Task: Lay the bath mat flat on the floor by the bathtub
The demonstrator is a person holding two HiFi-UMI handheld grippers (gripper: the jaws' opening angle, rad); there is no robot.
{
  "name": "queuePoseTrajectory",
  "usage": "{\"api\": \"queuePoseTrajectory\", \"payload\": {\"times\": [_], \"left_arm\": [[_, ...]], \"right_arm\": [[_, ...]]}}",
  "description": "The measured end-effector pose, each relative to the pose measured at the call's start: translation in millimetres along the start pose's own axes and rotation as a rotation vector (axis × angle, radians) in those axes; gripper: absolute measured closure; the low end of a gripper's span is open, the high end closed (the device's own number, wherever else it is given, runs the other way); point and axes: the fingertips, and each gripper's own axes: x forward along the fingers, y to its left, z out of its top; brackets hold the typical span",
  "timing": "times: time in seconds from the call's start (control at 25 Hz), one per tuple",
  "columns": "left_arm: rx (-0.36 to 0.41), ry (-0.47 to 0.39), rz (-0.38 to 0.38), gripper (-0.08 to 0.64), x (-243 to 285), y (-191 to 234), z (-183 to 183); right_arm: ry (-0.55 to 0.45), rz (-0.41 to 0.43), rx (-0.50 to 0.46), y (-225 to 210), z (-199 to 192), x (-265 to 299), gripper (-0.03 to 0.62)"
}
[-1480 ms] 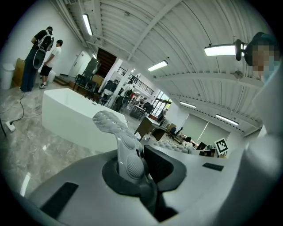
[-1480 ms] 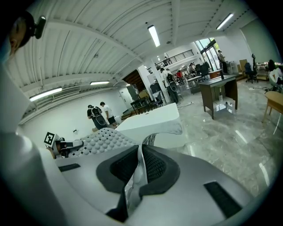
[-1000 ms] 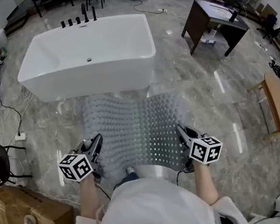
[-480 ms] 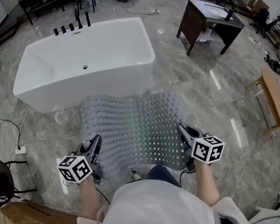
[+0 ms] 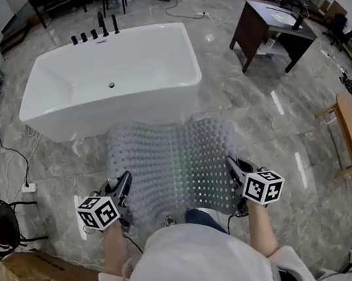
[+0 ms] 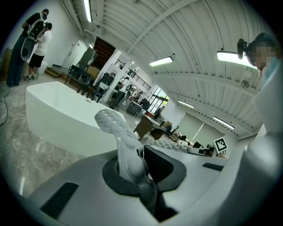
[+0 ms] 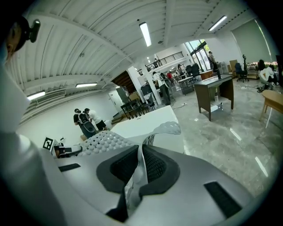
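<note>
Bath mat point(image 5: 173, 163), grey and studded, stretches rippled over the marble floor point(image 5: 256, 104) just before the white bathtub point(image 5: 110, 81), its near corners clamped in the closed left gripper point(image 5: 124, 181) and right gripper point(image 5: 231, 164).

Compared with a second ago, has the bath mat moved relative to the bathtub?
Yes. The bath mat has come closer to the bathtub: in the head view its far edge now overlaps the tub's front wall, where earlier it stopped at the tub's base.

Grey bumpy bath mat point(image 5: 173, 163), rippled, far edge by white bathtub point(image 5: 110, 81), near corners lifted
</note>
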Motion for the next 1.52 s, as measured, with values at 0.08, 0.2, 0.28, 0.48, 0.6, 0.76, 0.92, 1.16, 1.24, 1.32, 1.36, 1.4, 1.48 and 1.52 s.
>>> {"api": "queuePoseTrajectory", "payload": {"times": [0.08,0.2,0.28,0.48,0.6,0.76,0.92,1.16,1.24,1.32,1.36,1.4,1.48,1.52], "left_arm": [[-0.002,-0.006,0.018,0.514,11,1,5],[-0.007,-0.012,0.049,0.514,25,2,10],[-0.008,-0.014,0.075,0.514,32,4,14],[-0.004,-0.023,0.133,0.514,48,6,19],[-0.005,-0.029,0.16,0.514,57,6,21],[-0.012,-0.031,0.182,0.514,64,14,26],[-0.02,-0.02,0.191,0.514,65,30,33],[-0.005,0.014,0.163,0.514,78,57,47],[0.007,0.029,0.148,0.514,82,66,53],[0.016,0.041,0.13,0.514,85,76,61],[0.02,0.045,0.12,0.514,86,82,65],[0.025,0.048,0.111,0.514,88,88,69],[0.037,0.054,0.094,0.514,92,99,77],[0.042,0.058,0.086,0.514,94,105,80]], "right_arm": [[0.009,0.017,-0.006,-7,9,11,0.552],[0.027,0.043,-0.017,-18,21,24,0.552],[0.038,0.059,-0.026,-25,30,33,0.552],[0.061,0.096,-0.042,-44,47,52,0.552],[0.074,0.126,-0.043,-53,52,64,0.552],[0.088,0.138,-0.036,-56,57,80,0.552],[0.095,0.132,-0.027,-50,59,94,0.552],[0.079,0.086,-0.01,-41,61,114,0.552],[0.065,0.067,0.001,-36,63,119,0.552],[0.051,0.047,0.013,-29,64,125,0.552],[0.044,0.036,0.019,-26,63,129,0.552],[0.037,0.025,0.025,-23,63,132,0.552],[0.025,0.003,0.034,-19,61,138,0.552],[0.02,-0.007,0.038,-17,61,141,0.552]]}}
